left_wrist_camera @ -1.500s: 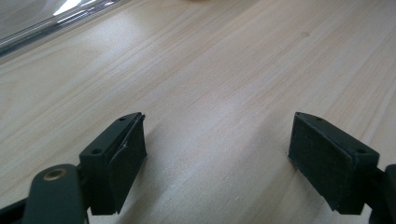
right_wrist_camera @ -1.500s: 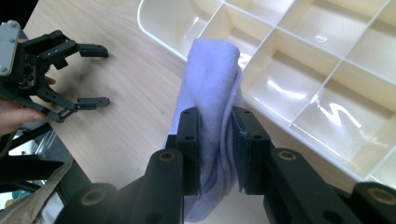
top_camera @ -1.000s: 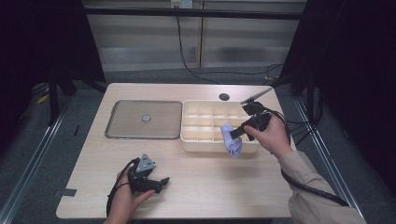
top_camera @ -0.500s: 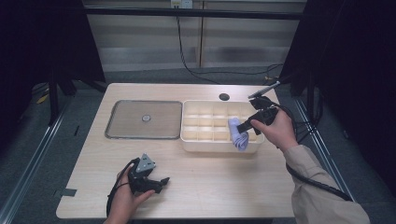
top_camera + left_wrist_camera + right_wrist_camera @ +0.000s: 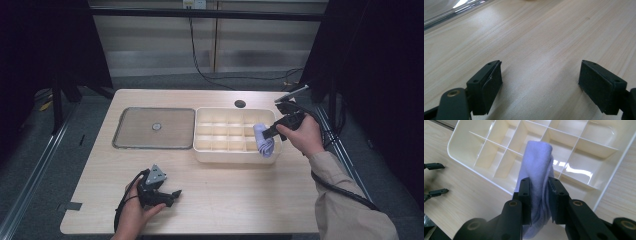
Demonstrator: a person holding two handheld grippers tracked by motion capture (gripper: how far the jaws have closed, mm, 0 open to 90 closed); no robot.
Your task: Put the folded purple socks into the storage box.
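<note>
My right gripper (image 5: 268, 132) (image 5: 539, 195) is shut on a rolled lavender cloth (image 5: 263, 140) (image 5: 537, 167). It holds the roll above the right end of a cream divided organizer box (image 5: 205, 150) (image 5: 464, 155). The cloth hangs over the box's near right compartments. My left gripper (image 5: 172, 195) (image 5: 540, 85) rests low on the wooden table near the front edge, open, with bare tabletop between its jaws.
A flat metal tray lid (image 5: 130, 142) with a small knob lies left of the box. The table (image 5: 235, 190) has a round cable hole (image 5: 240, 104) at the back. Cables trail off the right side; dark floor surrounds the table.
My right gripper has carried the cloth up and to the right, from the box's front edge to above its right end. The left gripper has stayed put.
</note>
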